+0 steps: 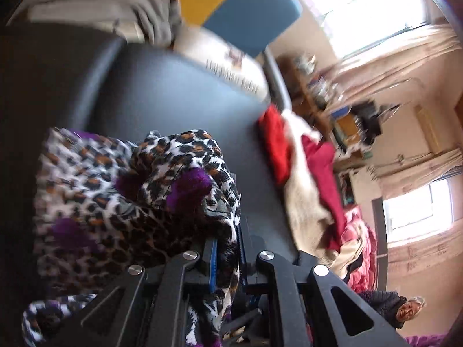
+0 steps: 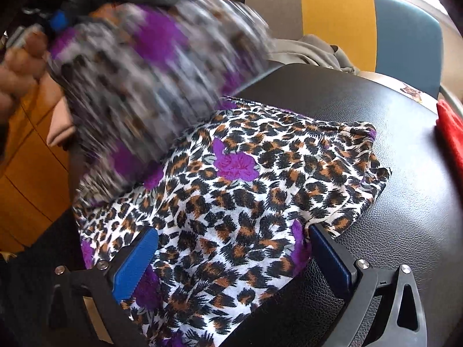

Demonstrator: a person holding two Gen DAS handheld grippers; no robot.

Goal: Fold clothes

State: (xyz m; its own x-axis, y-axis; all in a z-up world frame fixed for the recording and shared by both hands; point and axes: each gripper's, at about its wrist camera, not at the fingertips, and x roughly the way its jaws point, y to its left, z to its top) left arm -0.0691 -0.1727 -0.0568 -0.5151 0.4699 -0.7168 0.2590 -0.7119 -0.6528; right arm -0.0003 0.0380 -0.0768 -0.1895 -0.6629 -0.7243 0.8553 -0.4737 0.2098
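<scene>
Left gripper jaws clamped on leopard-print garment edge | right gripper jaws apart over it | black table bare rightward

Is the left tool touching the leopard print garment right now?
Touching. In the left wrist view, the left tool has its blue pads closed on a fold of the leopard print garment, with fabric pinched between them.
</scene>
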